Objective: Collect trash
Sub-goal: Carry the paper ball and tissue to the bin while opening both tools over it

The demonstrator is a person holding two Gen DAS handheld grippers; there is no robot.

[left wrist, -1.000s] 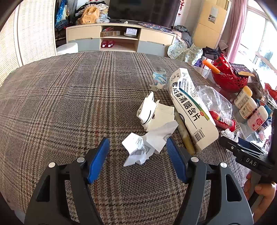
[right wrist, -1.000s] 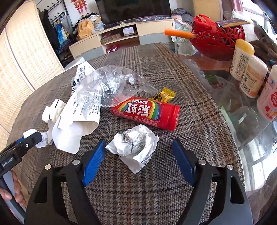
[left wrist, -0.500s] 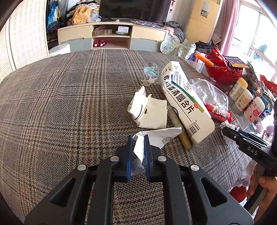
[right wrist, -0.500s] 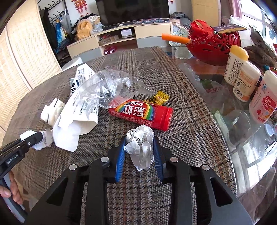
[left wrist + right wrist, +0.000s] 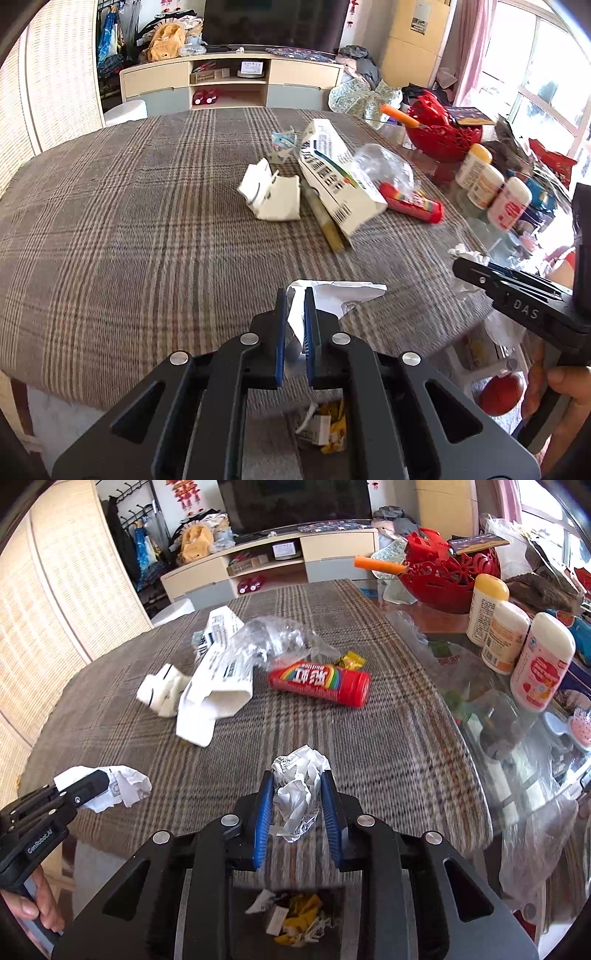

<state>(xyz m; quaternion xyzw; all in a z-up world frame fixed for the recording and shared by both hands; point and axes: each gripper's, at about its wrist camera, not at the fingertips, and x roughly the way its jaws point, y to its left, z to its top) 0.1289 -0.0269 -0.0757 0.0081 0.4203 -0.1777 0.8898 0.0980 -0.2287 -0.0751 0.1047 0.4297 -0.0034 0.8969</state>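
Note:
My left gripper [image 5: 294, 295] is shut on a crumpled white paper [image 5: 332, 291], which hangs just above the near edge of the plaid table [image 5: 129, 221]. The jaws of my right gripper [image 5: 296, 779] are closing, and their blue pads press on a crumpled paper ball [image 5: 301, 775]. Below both grippers, past the table edge, a bin [image 5: 295, 915] holds yellow and white scraps. More trash lies farther back: a white medicine box [image 5: 332, 177], a torn white carton [image 5: 273, 192], a clear plastic bag [image 5: 280, 635], a red Skittles tube [image 5: 321, 681] and a yellow wrapper [image 5: 351, 661].
On the glass top at the right stand a red basket [image 5: 443, 576] and three white bottles [image 5: 506, 635]. A TV cabinet [image 5: 229, 81] lines the back wall. A wicker screen [image 5: 44, 609] stands on the left. A hand [image 5: 37, 901] holds the left gripper's handle.
Both grippers have gone from open to shut on their papers. They have then drawn back toward the table's near edge with the papers lifted. The bin has come into view below.

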